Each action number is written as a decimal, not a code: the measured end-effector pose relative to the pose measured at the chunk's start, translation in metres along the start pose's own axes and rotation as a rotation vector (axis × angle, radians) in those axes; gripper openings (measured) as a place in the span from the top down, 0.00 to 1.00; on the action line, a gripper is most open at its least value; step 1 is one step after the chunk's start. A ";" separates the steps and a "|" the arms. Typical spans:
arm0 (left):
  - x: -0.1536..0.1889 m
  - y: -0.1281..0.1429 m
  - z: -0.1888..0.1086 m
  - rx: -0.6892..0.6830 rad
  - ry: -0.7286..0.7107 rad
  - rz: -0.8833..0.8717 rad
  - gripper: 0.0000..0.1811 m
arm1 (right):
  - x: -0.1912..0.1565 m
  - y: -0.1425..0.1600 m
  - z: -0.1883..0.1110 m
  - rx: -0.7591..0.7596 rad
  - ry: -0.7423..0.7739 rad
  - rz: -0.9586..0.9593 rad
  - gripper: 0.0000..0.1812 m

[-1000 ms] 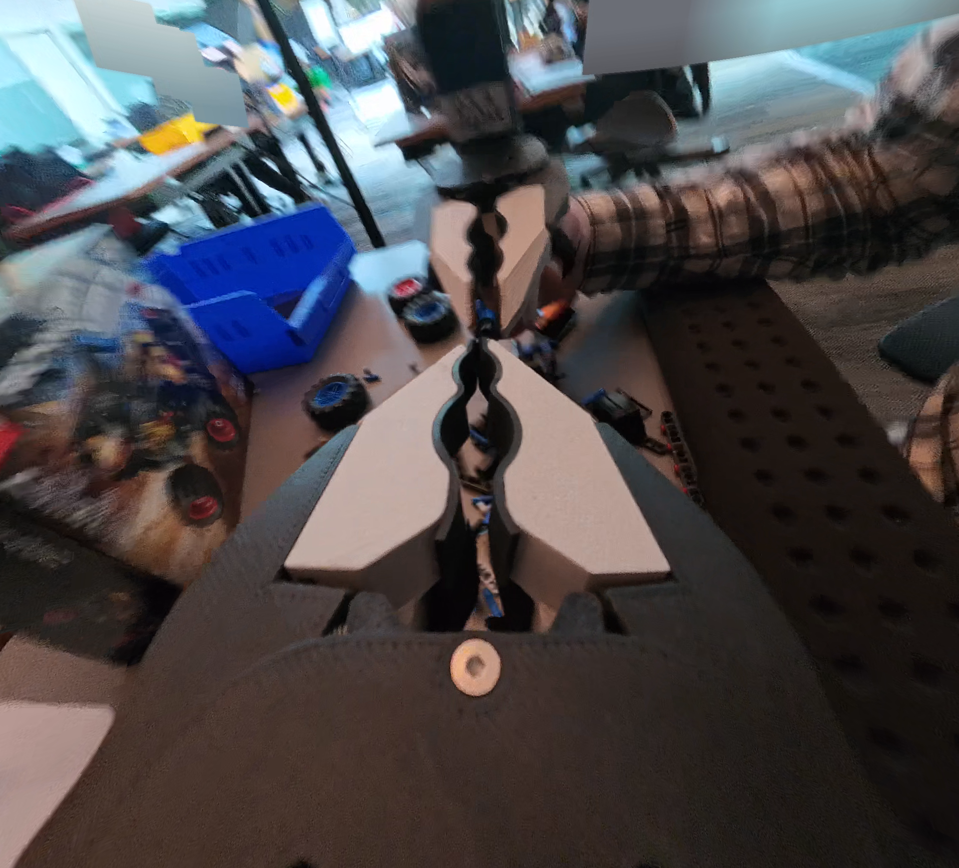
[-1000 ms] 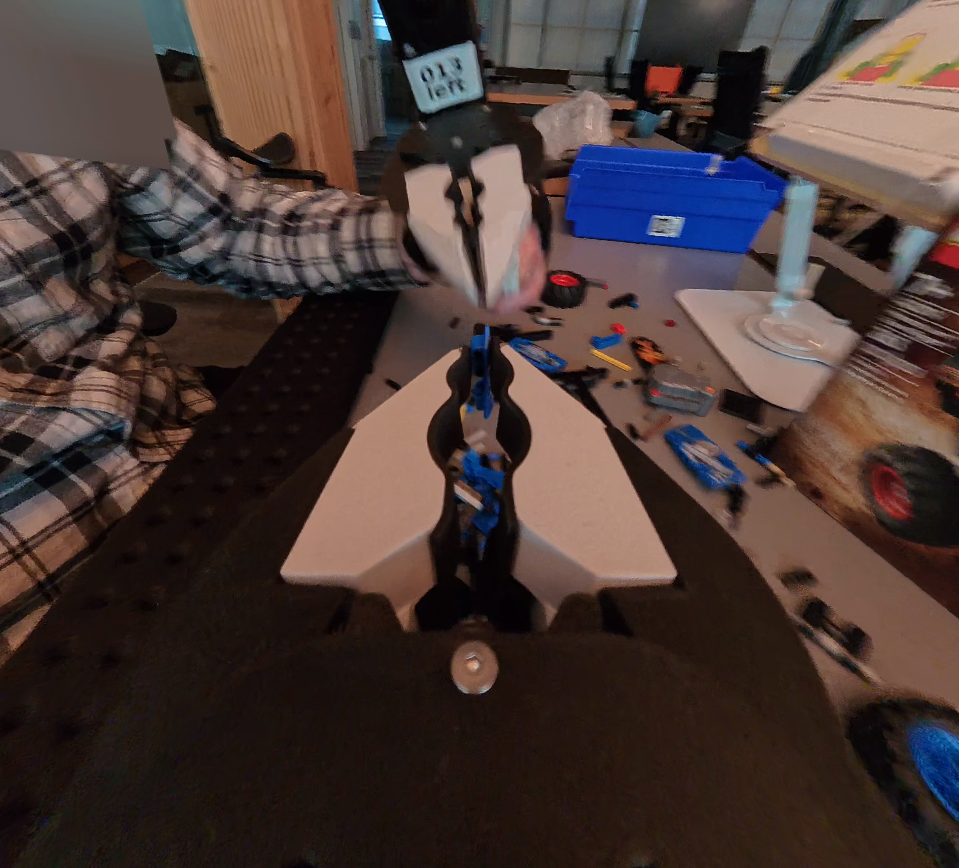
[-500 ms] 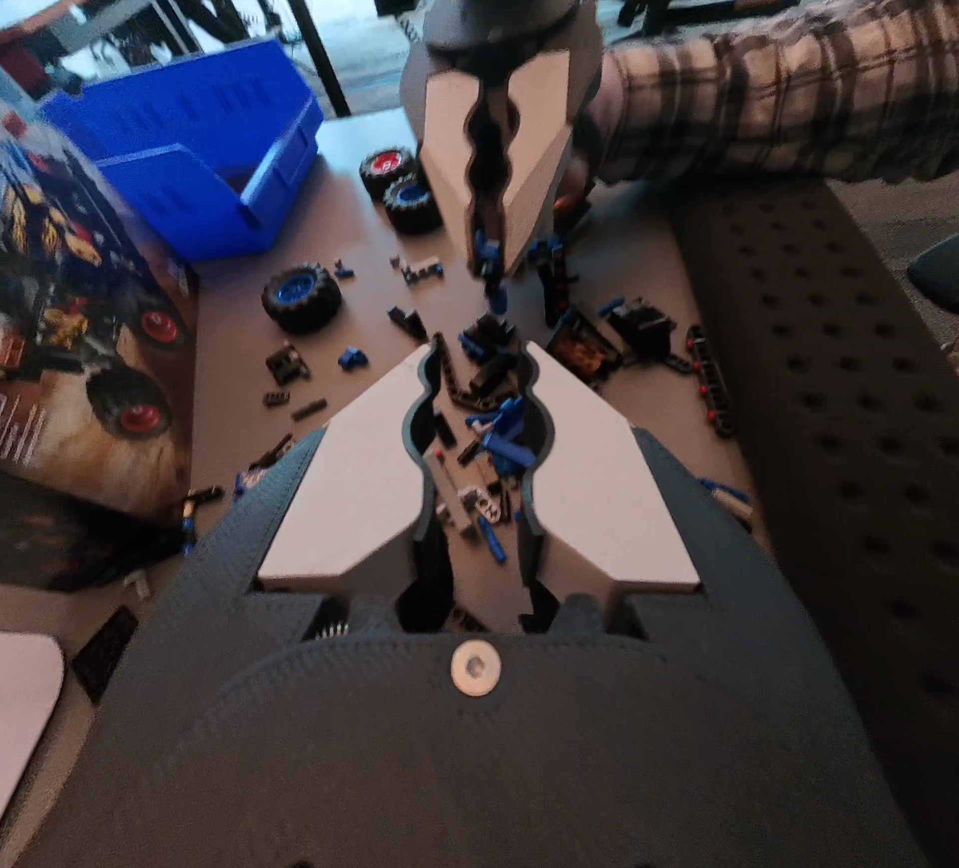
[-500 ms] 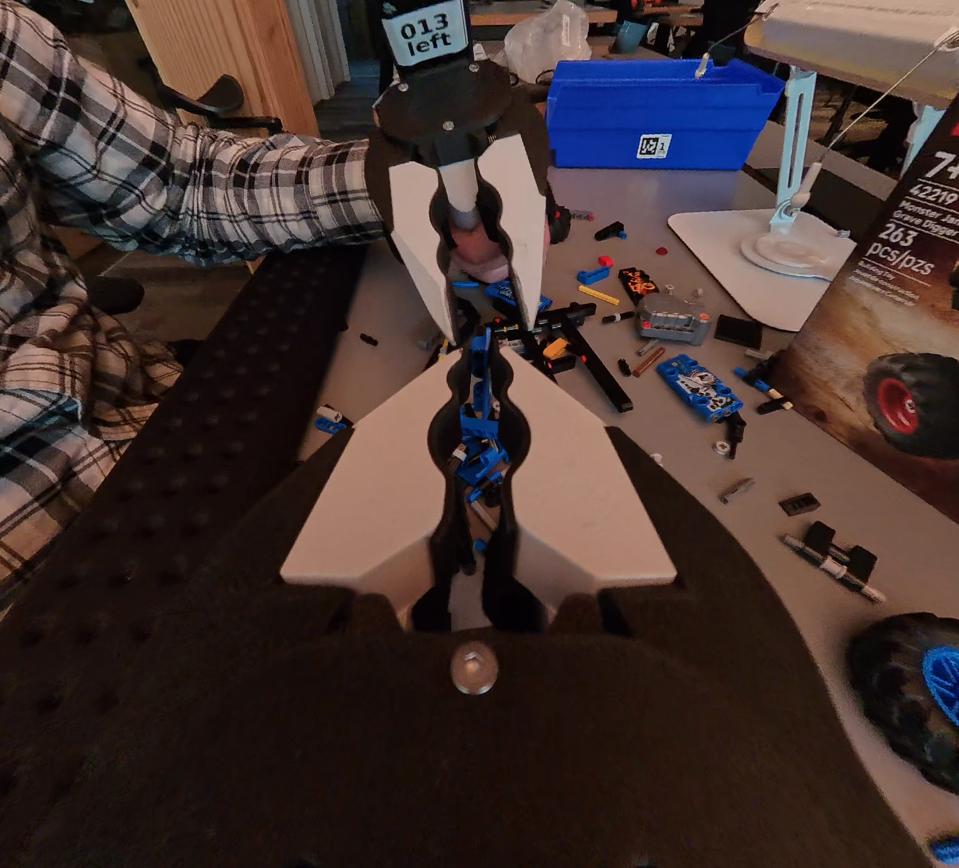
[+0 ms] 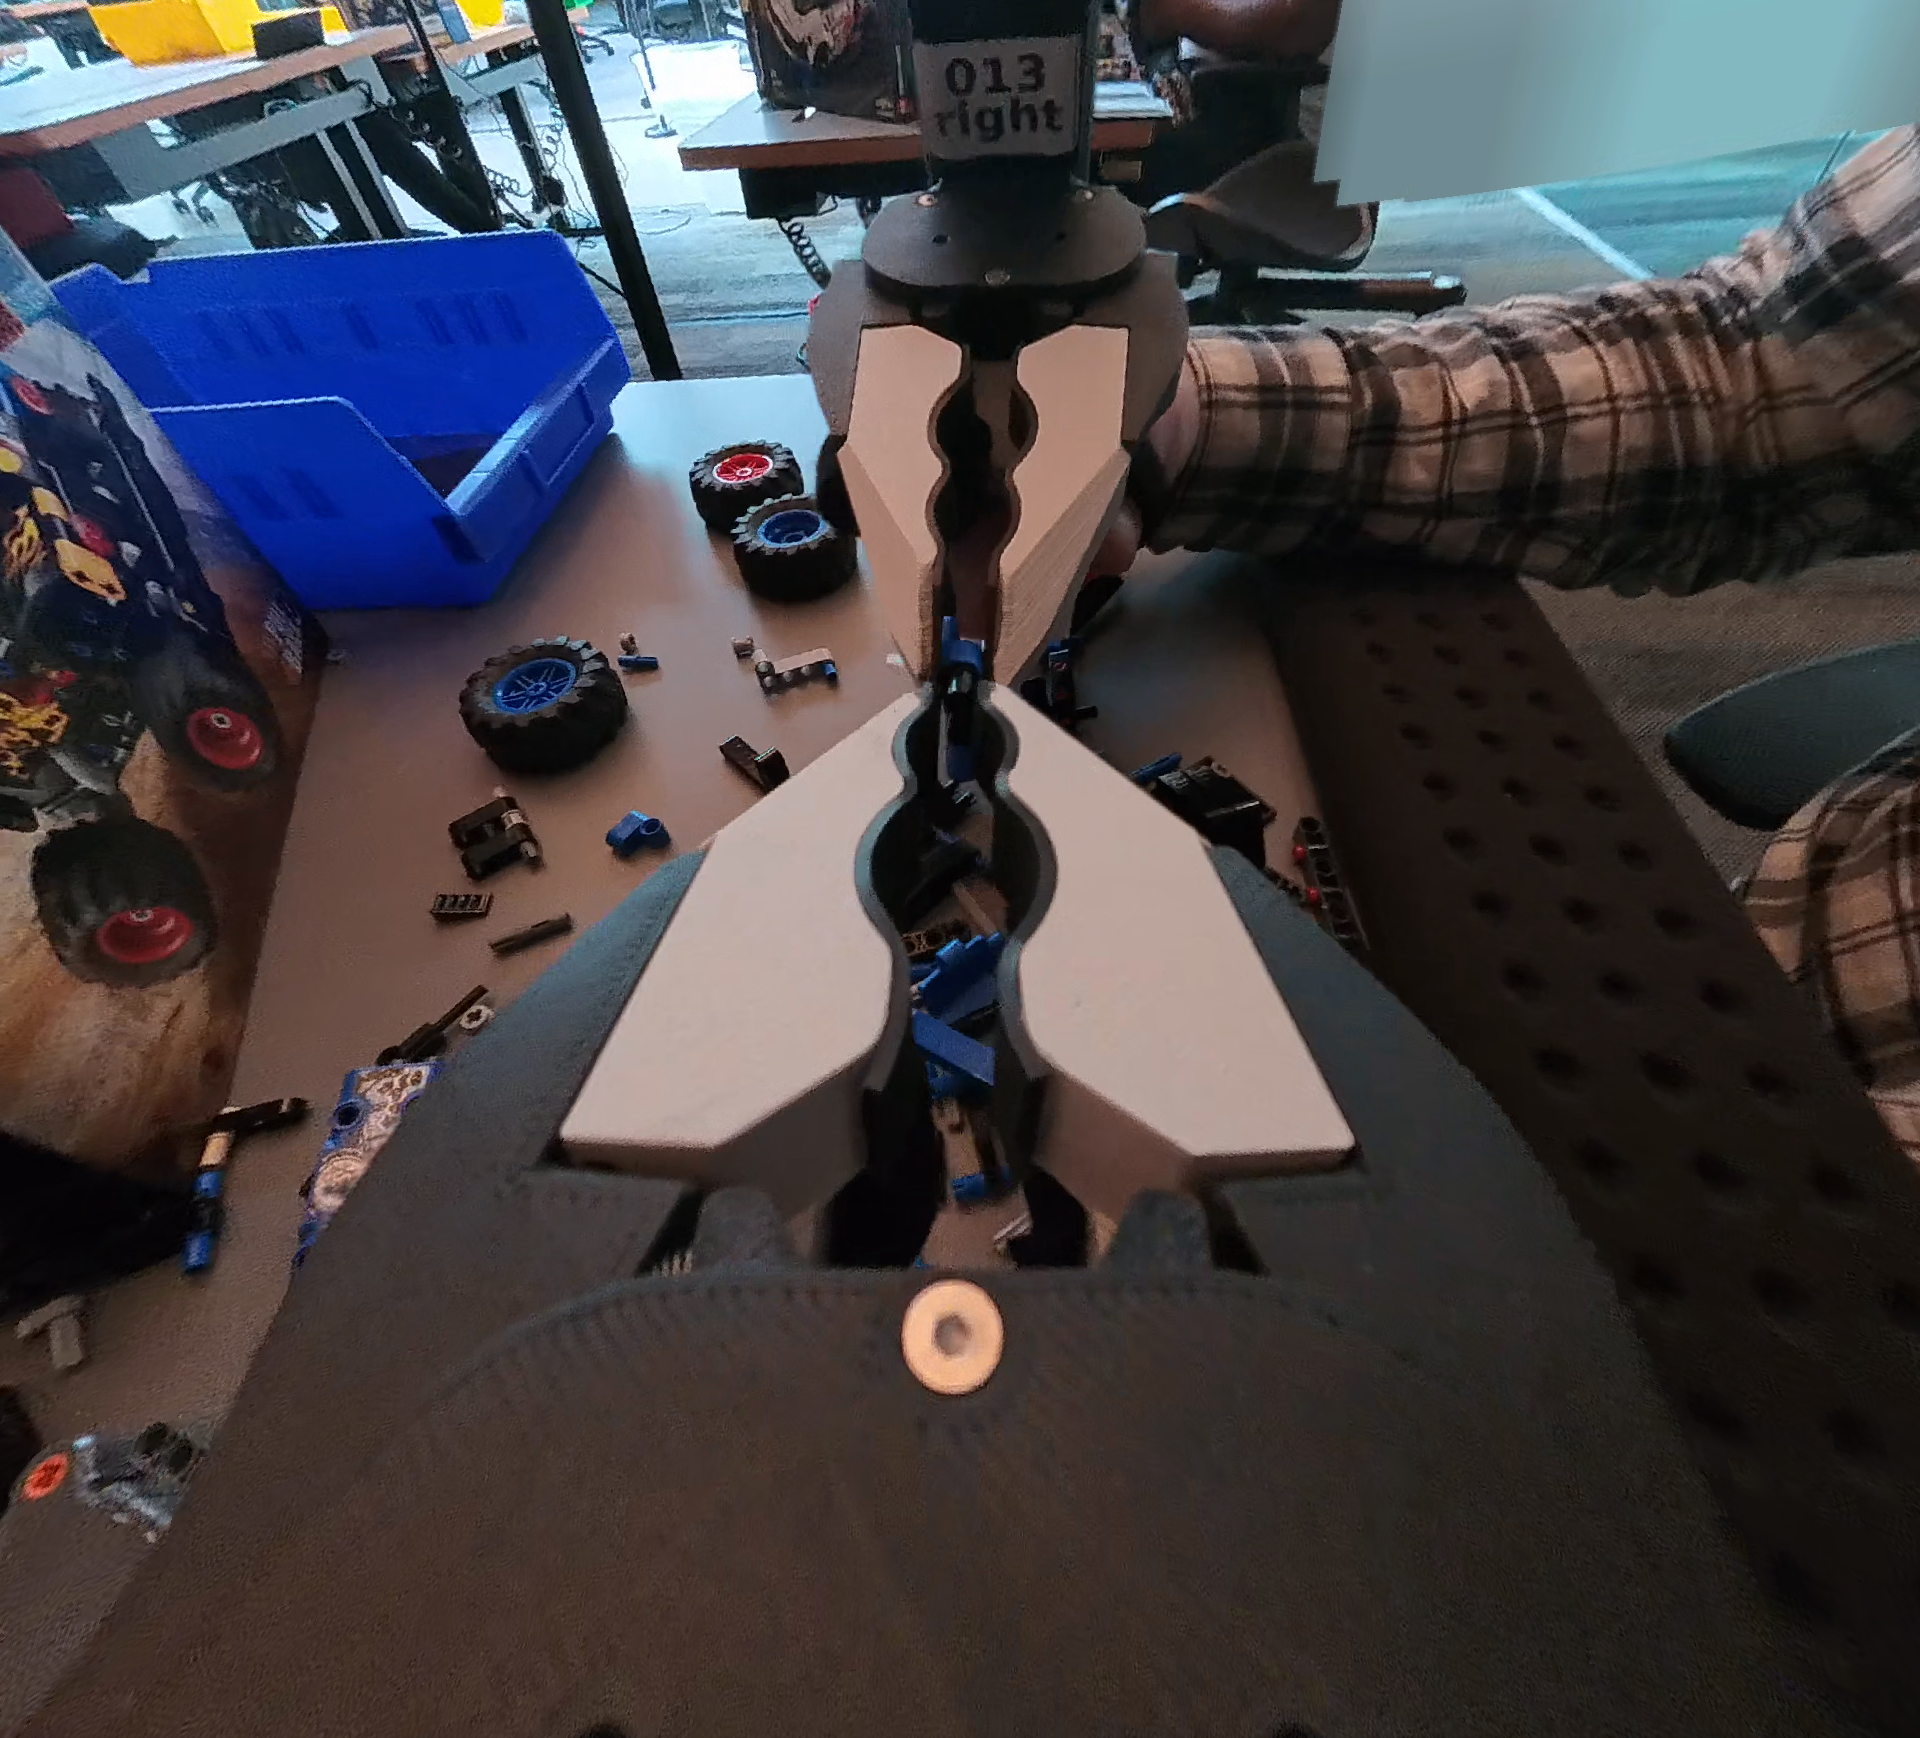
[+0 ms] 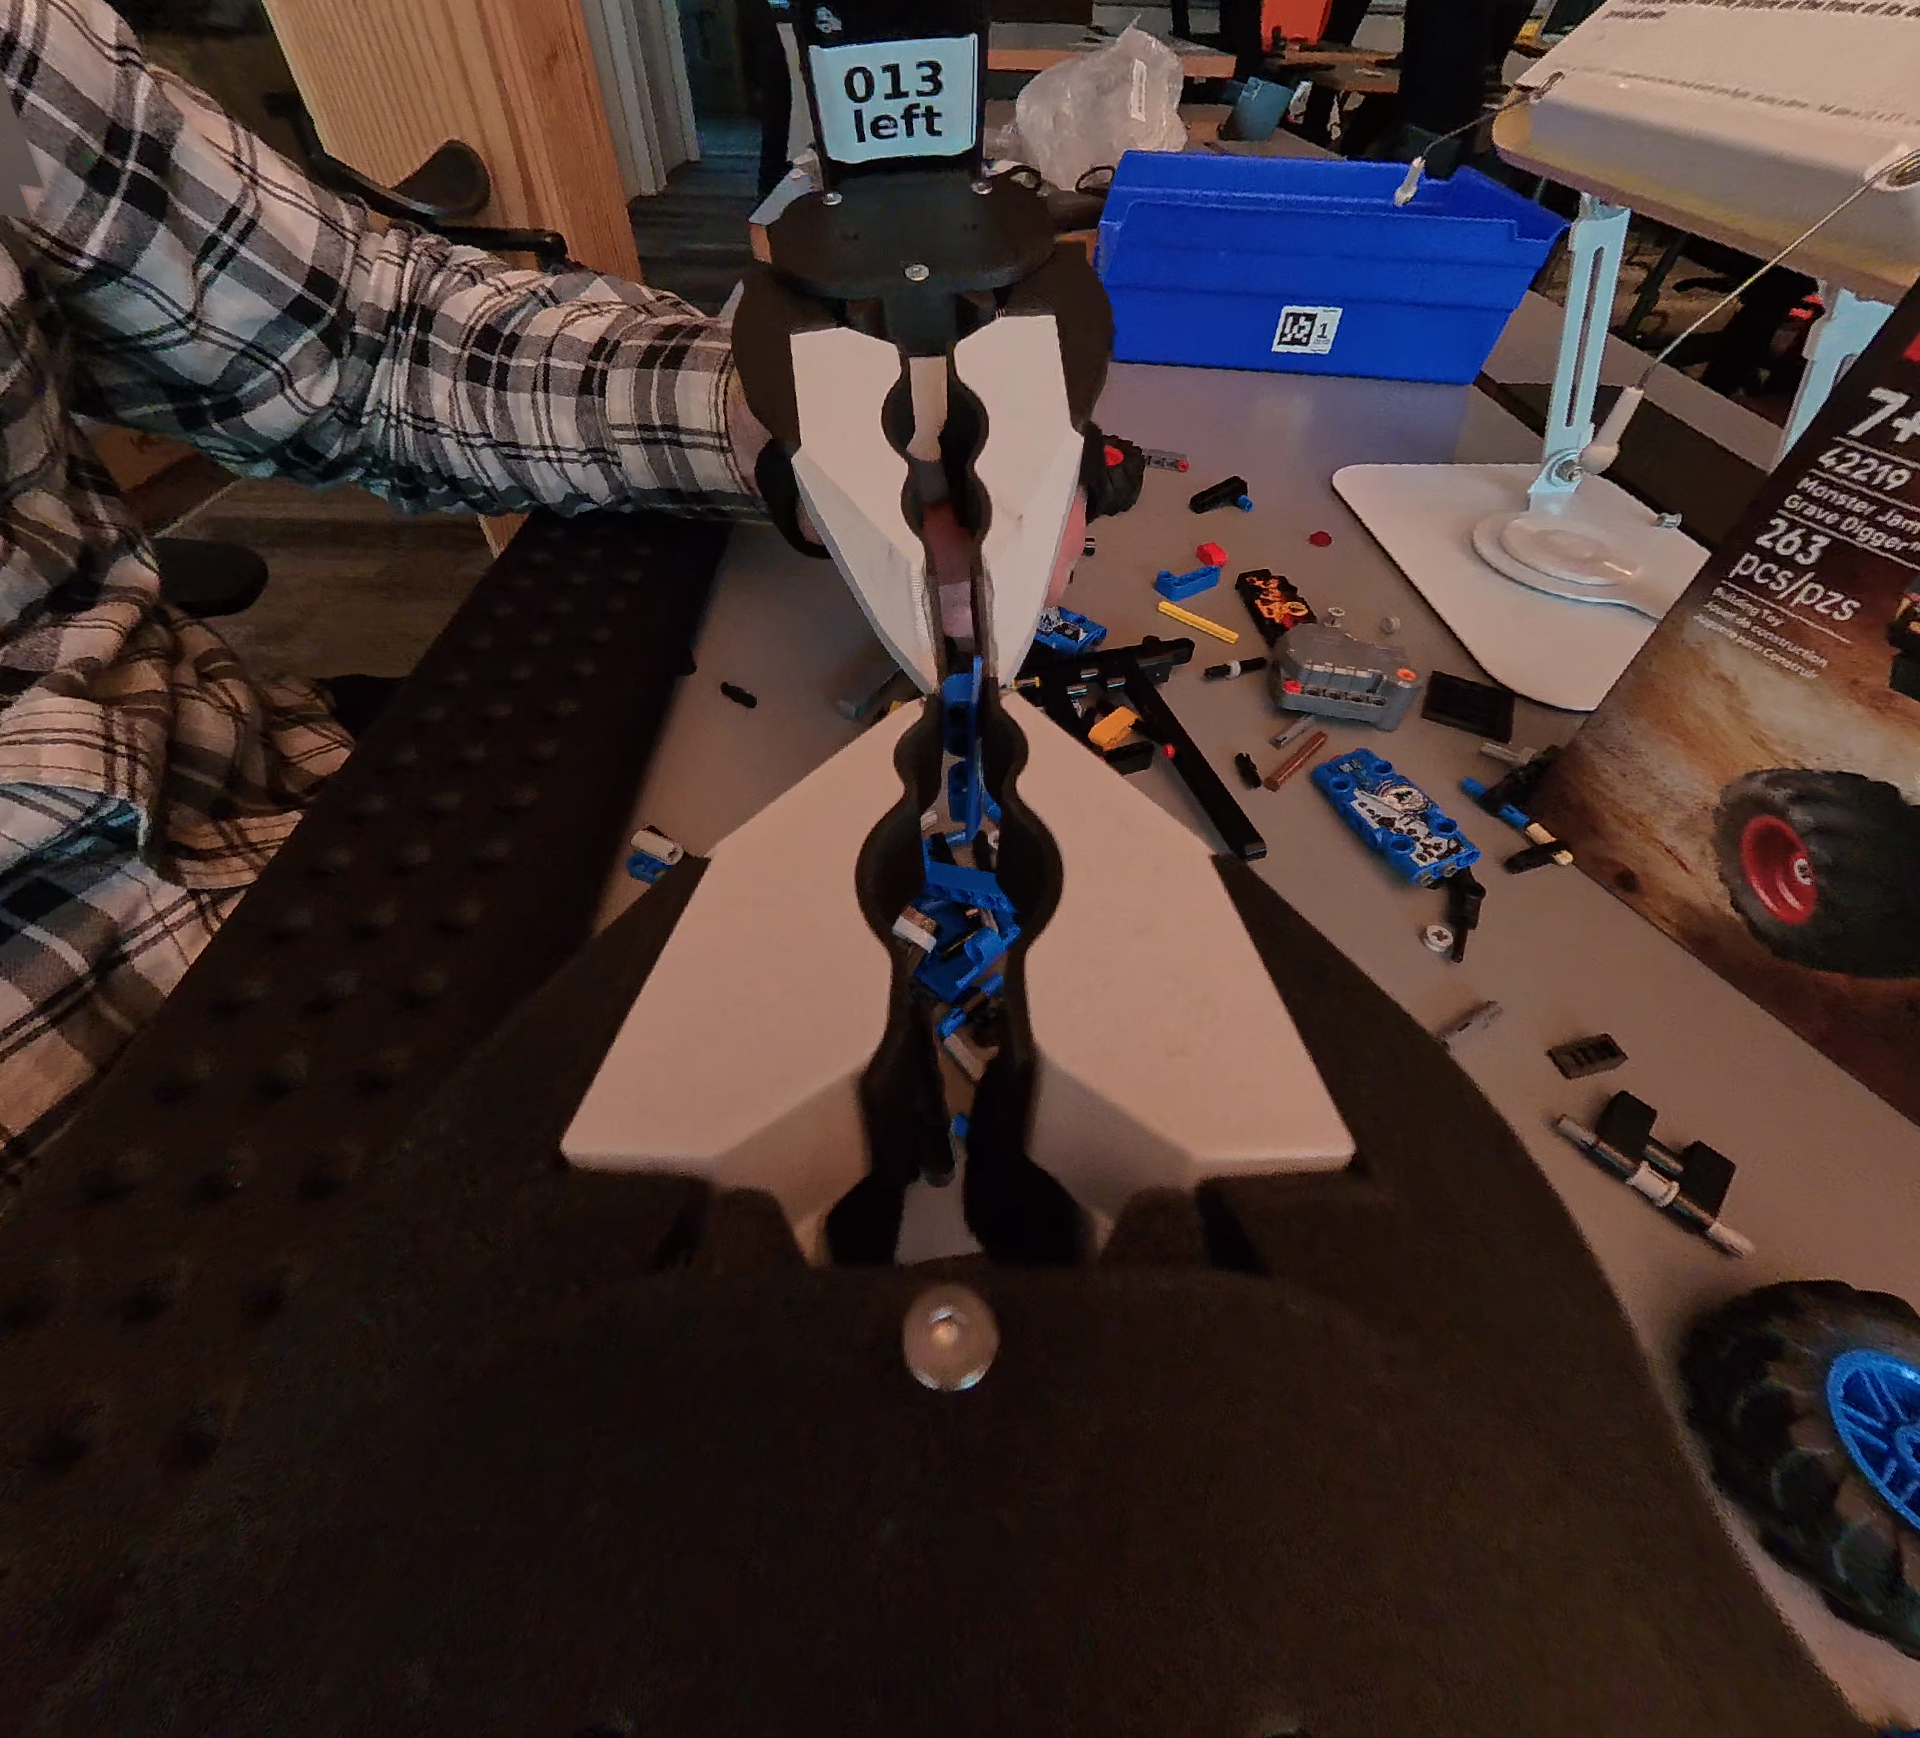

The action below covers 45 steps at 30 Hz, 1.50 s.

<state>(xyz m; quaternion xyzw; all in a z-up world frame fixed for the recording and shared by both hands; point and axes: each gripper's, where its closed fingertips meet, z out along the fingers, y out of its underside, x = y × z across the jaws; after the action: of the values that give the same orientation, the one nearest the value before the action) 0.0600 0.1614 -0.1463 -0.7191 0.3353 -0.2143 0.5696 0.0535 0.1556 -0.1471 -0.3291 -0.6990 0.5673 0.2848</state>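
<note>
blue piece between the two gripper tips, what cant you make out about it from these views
- Left wrist view: the blue piece shows only as a sliver; the left gripper fingers hide its shape.
- Right wrist view: the right gripper fingers cover its lower end.
- Either view: which gripper truly grips it cannot be told; the left gripper tips hide the contact.

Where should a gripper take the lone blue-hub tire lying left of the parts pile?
Grip the blue-hub tire across its black tread, coming from above. It lies tilted on the grey table with the hub facing up toward the camera, so the tread sides look exposed and nothing touches it; the small blue connector sits just beside it.
</note>
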 end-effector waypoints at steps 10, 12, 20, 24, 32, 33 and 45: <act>0.005 -0.023 -0.005 0.109 -0.035 0.022 1.00 | -0.004 -0.019 -0.005 0.081 0.009 -0.037 0.97; 0.011 -0.026 -0.006 0.093 -0.025 0.063 1.00 | -0.010 -0.024 -0.008 0.112 -0.028 -0.037 0.97; -0.007 -0.022 -0.038 0.076 -0.044 0.043 1.00 | -0.001 -0.027 -0.025 0.169 -0.027 0.031 0.97; -0.002 0.031 -0.025 -0.161 0.013 0.040 0.99 | 0.005 -0.007 -0.025 0.104 -0.026 0.078 0.97; -0.001 0.015 -0.013 -0.082 -0.015 0.054 0.87 | 0.003 0.011 -0.007 0.003 -0.029 0.080 0.97; 0.001 0.011 -0.009 -0.069 -0.021 0.065 0.88 | 0.002 0.011 -0.006 0.003 -0.031 0.078 0.97; 0.005 0.007 0.001 -0.055 -0.075 0.159 0.99 | -0.002 0.006 -0.003 0.034 -0.053 0.080 0.97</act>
<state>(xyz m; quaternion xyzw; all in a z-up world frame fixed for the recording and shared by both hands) 0.0627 0.1573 -0.1533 -0.7133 0.3753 -0.1320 0.5769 0.0576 0.1565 -0.1522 -0.3368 -0.6830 0.5984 0.2489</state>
